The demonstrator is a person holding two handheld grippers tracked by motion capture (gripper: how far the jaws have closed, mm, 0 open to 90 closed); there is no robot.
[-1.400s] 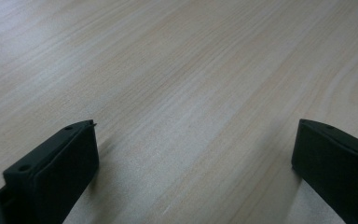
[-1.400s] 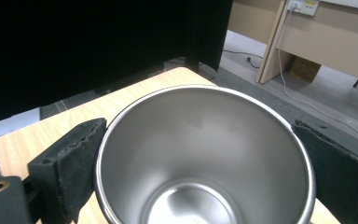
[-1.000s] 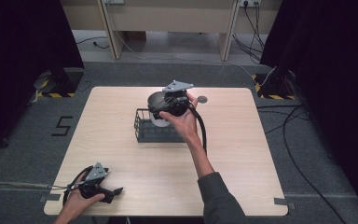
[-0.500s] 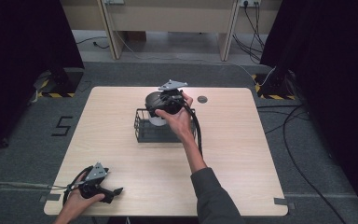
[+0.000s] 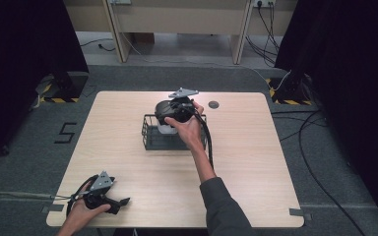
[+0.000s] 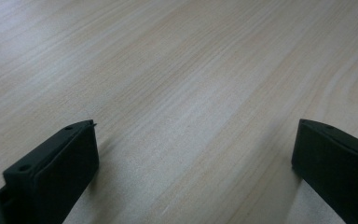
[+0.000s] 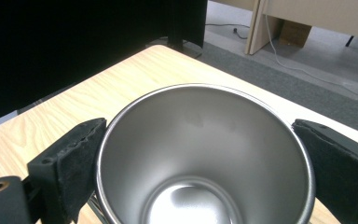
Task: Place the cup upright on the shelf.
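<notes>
— Grey carpeted floor [image 5: 39, 147] all round, black drapes [image 5: 19, 59] at both sides, pale wooden desk [image 5: 256, 162] in the middle. Anything on top?

— Black wire basket [image 5: 150, 140] near the middle of the desk, slightly toward the far edge. Small dark round disc [image 5: 213, 104] set into the far side, well apart from the basket.

— And the right claw [image 7: 200, 154]?

— Held over the basket in the high view, gripped by the right hand [image 5: 189, 129], cable trailing back along the forearm. Jaws spread wide on either side of a shiny stainless steel cup [image 7: 205, 158], open mouth turned toward the camera, rim just beside both pads. Left pad touching or nearly touching the rim; right pad close against the wall. Clamped or merely bracketing: cannot tell for certain.

— Where does the cup sit?

— Upright within the basket's far part, seen in the high view as a pale patch under the right claw. Resting on the basket floor or lifted: cannot tell.

— Left claw [image 6: 191, 154]?

— Down at the near left corner of the desk, in the left hand [image 5: 81, 214], grey three-cornered plate on top. Jaws wide apart, holding nothing, bare wood grain between them, low over the desk.
</notes>
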